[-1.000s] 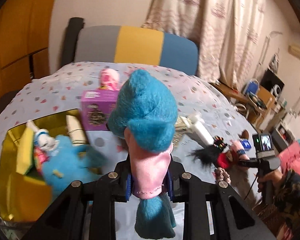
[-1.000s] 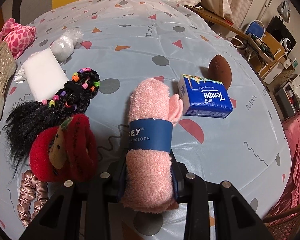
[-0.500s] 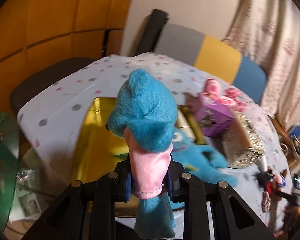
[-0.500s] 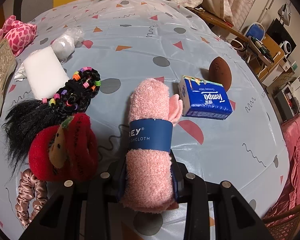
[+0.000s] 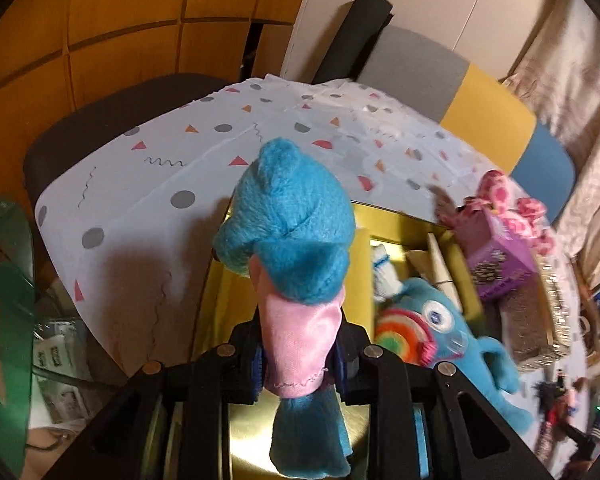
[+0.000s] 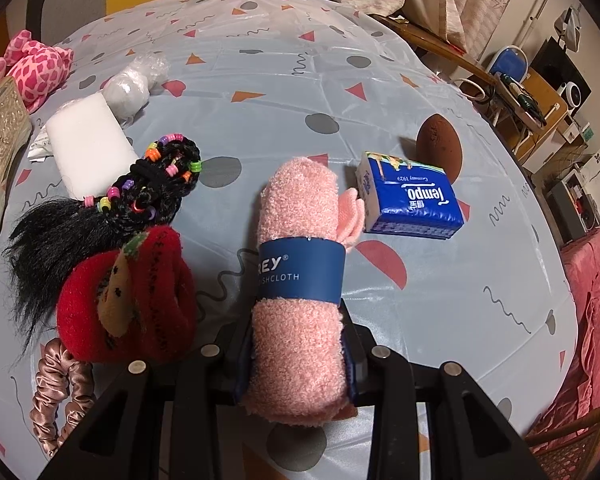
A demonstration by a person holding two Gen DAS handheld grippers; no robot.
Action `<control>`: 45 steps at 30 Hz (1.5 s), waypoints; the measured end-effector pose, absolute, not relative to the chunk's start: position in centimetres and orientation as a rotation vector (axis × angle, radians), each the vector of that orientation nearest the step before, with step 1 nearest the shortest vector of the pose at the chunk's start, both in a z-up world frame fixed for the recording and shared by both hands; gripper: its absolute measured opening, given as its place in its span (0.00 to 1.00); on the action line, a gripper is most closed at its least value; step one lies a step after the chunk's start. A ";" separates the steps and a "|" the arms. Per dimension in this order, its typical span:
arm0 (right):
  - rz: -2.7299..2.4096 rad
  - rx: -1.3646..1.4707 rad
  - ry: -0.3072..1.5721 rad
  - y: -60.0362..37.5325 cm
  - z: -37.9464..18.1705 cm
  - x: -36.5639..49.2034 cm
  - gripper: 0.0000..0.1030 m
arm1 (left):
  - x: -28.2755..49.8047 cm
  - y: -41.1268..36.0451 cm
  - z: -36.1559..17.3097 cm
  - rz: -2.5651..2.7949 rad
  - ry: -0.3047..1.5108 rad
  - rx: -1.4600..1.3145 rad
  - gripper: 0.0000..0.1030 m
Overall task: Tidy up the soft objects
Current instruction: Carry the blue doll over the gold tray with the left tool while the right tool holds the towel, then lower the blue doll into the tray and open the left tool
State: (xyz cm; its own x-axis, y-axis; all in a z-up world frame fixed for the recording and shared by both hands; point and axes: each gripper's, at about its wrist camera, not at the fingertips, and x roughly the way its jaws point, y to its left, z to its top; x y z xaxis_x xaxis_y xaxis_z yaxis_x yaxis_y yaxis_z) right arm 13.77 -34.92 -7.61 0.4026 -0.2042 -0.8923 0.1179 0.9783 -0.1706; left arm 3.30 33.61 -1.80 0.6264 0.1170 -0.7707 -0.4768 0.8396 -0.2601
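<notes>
Fuzzy teal plush (image 5: 290, 240) with a smooth pink satin patch, pinched at its narrow middle by the left gripper (image 5: 300, 364), jaws clamped narrow on the fabric. Tilted steeply downward above a shiny gold box (image 5: 216, 300). Inside that box: a teal stuffed toy (image 5: 456, 340) with a rainbow patch and stitched eye. Purple box (image 5: 500, 260) beside it on a pale cloth (image 5: 160, 184) printed with triangles and dots.

Rolled pink terry washcloth (image 6: 300, 276), nubby and cylindrical, wrapped in a navy paper band, squeezed near its lower end by the right gripper (image 6: 298, 364), angled down over the cloth. Nearby: red knit toy (image 6: 132, 300), black beaded hairpiece (image 6: 140, 196), satin scrunchie (image 6: 60, 392), blue tissue pack (image 6: 410, 200), brown egg-shaped sponge (image 6: 440, 146), white foam block (image 6: 88, 144).
</notes>
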 end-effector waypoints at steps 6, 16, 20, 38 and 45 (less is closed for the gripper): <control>-0.203 -0.086 1.139 -34.9 -7.6 13.8 0.33 | 6.1 34.3 -3.1 0.369 0.881 -0.437 0.26; -0.204 -0.084 1.139 -34.9 -7.6 13.8 0.33 | 10.0 35.6 -5.3 0.432 0.967 -0.377 0.53; -0.204 -0.085 1.138 -34.9 -7.6 13.8 0.33 | 9.8 35.3 -4.8 0.466 0.948 -0.329 0.60; -0.207 -0.117 1.136 -34.5 -7.6 13.6 0.33 | 1.6 25.5 -0.5 0.385 0.751 -0.230 0.67; -0.208 -0.127 1.135 -34.3 -7.6 13.6 0.33 | -0.4 22.2 -0.1 0.341 0.719 -0.239 0.70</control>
